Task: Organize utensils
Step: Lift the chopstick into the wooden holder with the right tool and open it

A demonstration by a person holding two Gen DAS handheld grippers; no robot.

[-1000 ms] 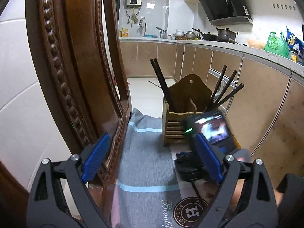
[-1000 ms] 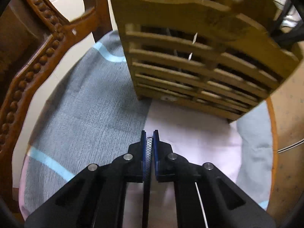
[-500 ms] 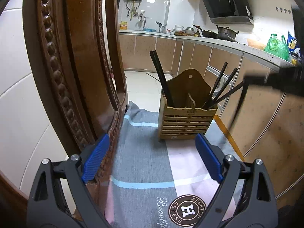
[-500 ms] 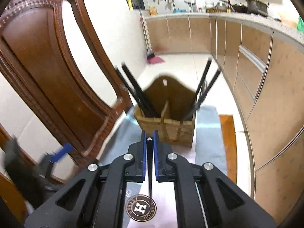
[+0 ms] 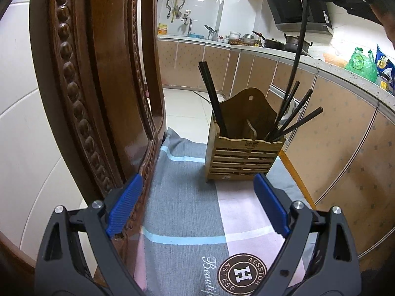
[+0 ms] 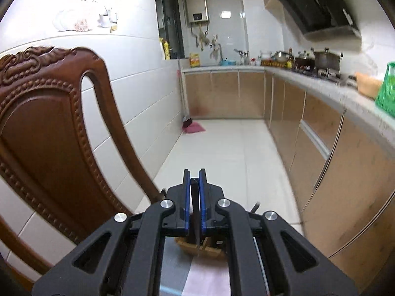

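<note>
Sitting beside a carved chair [image 5: 81, 103] on a striped cloth [image 5: 182, 197]: a wooden utensil holder [image 5: 243, 155]. Hanging high above its right compartment after lifting off the cloth: right gripper [image 6: 195, 192], now pinching a black chopstick [image 5: 297, 49], nearing insertion. Waiting low, spread wide: left gripper [image 5: 197, 204].

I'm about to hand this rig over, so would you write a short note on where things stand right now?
Right gripper: shut on a black chopstick, held high above the wooden holder, tip hanging toward its right compartment.
Left gripper: open, empty, low over the cloth in front of the holder.
Done: two chopsticks stand in the left compartment, three lean in the right.
Left: lower the held chopstick into the holder and release. No other loose utensils are in view on the cloth.
</note>
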